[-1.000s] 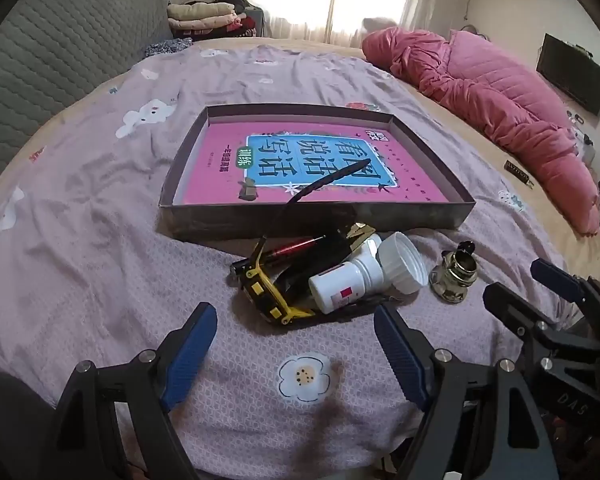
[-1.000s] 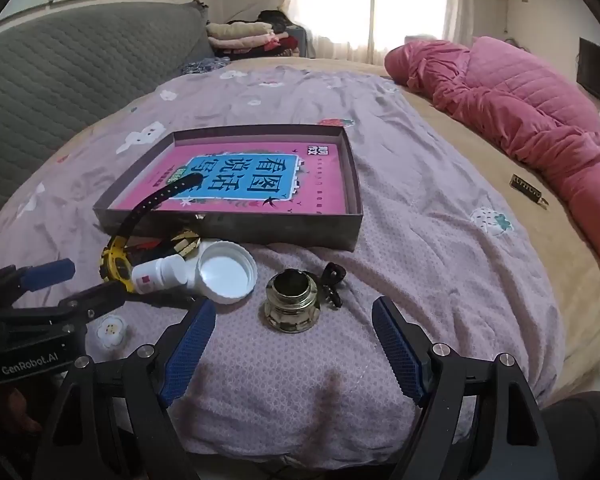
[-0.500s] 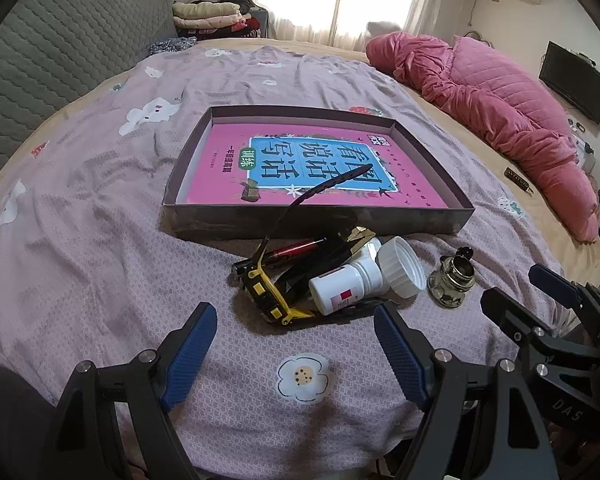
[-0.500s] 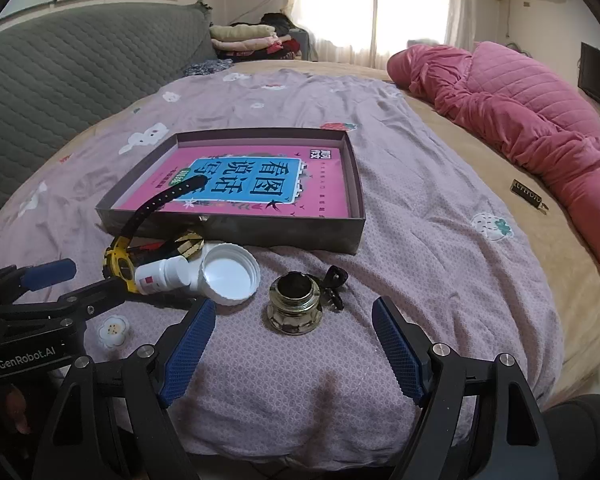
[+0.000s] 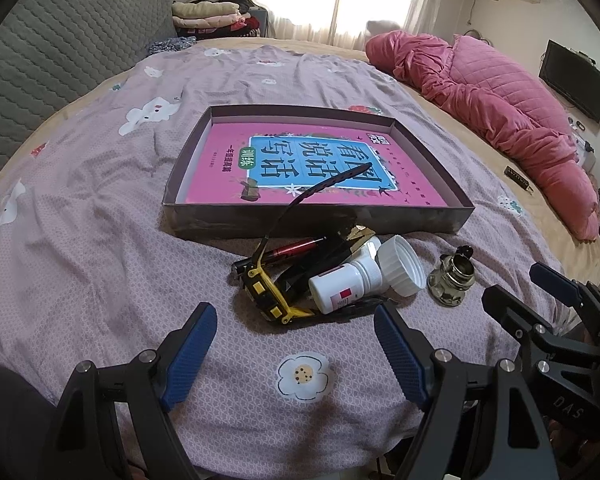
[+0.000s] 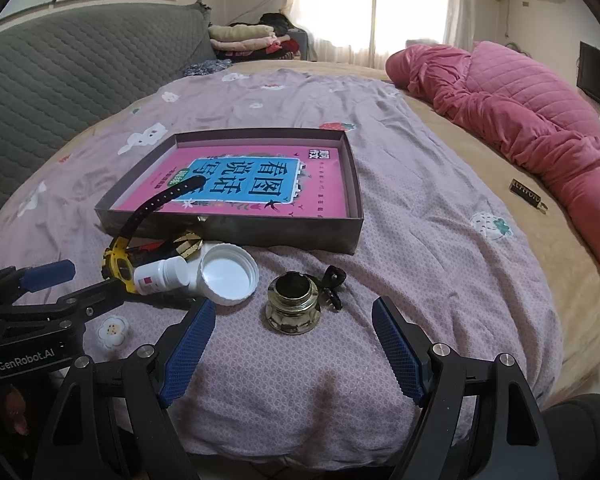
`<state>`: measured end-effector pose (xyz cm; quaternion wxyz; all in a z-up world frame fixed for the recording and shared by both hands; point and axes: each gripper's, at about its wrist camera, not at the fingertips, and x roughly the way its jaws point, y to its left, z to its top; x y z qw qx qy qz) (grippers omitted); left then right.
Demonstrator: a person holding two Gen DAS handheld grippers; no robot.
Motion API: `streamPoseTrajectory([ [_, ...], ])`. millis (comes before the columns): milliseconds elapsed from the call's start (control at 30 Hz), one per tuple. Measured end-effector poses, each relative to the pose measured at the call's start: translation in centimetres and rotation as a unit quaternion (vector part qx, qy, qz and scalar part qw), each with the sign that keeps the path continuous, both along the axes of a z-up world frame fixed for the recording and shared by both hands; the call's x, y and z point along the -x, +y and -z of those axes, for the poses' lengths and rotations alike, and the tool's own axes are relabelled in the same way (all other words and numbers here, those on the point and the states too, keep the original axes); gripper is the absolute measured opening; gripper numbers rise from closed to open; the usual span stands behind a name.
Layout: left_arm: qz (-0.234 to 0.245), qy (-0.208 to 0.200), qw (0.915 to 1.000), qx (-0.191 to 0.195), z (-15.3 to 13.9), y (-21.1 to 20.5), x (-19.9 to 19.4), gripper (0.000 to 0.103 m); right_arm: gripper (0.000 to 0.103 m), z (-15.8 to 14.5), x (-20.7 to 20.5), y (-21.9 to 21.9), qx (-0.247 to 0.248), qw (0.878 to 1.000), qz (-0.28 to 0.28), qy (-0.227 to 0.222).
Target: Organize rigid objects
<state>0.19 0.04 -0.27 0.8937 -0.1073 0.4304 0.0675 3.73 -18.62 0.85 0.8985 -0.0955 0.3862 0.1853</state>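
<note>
A shallow dark box (image 5: 312, 222) (image 6: 236, 228) with a pink and blue book inside lies on the purple bedspread. In front of it sits a small pile: a yellow and black watch (image 5: 270, 294) (image 6: 120, 264) whose strap arches over the box wall, a red pen (image 5: 292, 249), a white bottle (image 5: 346, 283) (image 6: 162, 276), a white lid (image 5: 402, 266) (image 6: 228, 268), and a gold and black folded piece (image 5: 356, 236) (image 6: 188, 243). A brass fitting (image 5: 452, 282) (image 6: 294, 304) stands to the right with a black key (image 6: 334, 282). My left gripper (image 5: 296, 354) and right gripper (image 6: 292, 350) hover open just short of the pile, both holding nothing.
A pink quilt (image 5: 500, 108) (image 6: 520, 112) is heaped along the bed's right side, with a small dark bar (image 6: 526, 196) lying near it. A grey padded headboard (image 5: 60, 48) rises at left. Folded clothes (image 6: 248, 40) are stacked at the back.
Both grippers have lifted and pulled back slightly, so the box and pile sit a little lower and farther in view. Nothing on the bed has moved.
</note>
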Motion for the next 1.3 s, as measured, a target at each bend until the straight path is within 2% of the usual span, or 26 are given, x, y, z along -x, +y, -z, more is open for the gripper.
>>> streamPoseTrajectory([
  [1300,-0.01,0.004,0.9999,-0.008,-0.01,0.43,0.2,0.08,0.081,0.1,-0.08,-0.44,-0.001,1.0,0.009,0.004],
])
